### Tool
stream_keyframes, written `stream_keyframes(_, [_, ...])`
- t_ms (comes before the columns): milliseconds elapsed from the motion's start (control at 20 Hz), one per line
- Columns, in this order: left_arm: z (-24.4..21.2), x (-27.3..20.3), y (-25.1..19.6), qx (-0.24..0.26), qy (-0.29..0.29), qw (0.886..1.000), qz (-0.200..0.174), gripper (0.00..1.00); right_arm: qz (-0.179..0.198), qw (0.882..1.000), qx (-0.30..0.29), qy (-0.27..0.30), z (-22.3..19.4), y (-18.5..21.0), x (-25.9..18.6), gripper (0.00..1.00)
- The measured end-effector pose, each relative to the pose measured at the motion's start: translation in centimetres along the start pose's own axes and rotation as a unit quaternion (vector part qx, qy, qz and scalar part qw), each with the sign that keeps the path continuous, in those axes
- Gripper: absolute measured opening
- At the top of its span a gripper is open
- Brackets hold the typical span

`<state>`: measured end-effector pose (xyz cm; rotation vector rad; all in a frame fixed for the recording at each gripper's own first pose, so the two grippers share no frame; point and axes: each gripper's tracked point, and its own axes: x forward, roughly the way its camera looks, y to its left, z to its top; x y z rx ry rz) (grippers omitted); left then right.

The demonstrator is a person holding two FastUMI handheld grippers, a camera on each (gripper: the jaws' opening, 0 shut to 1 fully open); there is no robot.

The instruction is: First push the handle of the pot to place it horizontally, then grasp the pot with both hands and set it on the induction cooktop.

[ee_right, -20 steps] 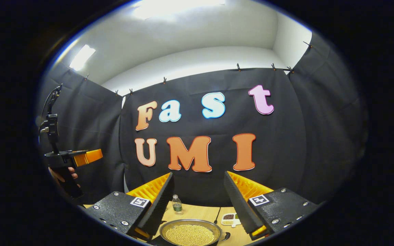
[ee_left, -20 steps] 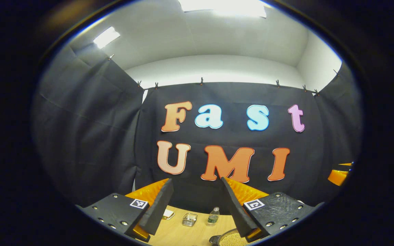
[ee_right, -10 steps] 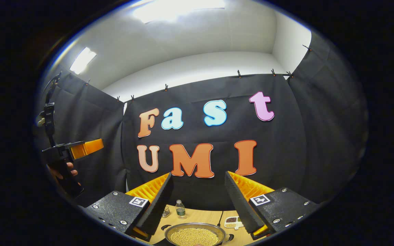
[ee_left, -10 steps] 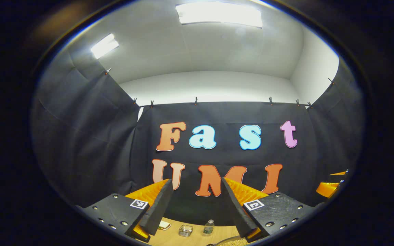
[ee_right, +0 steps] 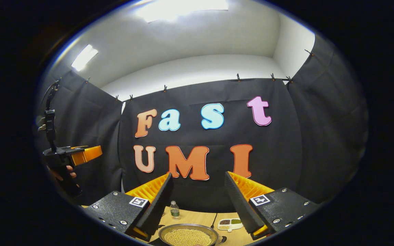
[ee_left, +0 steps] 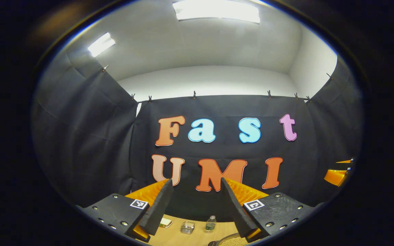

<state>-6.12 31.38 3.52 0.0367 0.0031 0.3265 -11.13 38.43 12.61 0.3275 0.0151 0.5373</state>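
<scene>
Hovering high above the light wooden counter, the right gripper has its fingers spread wide and holds nothing. The round metal pot filled with pale yellow beans sits on the counter below it, between the fingers. The left gripper is likewise wide open and empty, raised near the pot's rim.

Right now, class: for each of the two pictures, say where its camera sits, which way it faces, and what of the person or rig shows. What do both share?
Left gripper view: rides the left gripper, held high, facing the cloth wall; own open fingers at the bottom.
Right gripper view: rides the right gripper, facing likewise; own open fingers, plus the left gripper and the hand holding it.
Shared: wooden table, water bottle, pot of yellow grains.
</scene>
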Motion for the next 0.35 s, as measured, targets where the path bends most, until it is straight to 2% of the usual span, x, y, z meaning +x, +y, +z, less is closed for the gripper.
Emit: stream_keyframes(350, [-1.29,-0.32,-0.8,-0.004,0.014,1.0,-0.011,0.84,-0.006,1.0,-0.006,0.001,-0.06,-0.58,0.1,0.93])
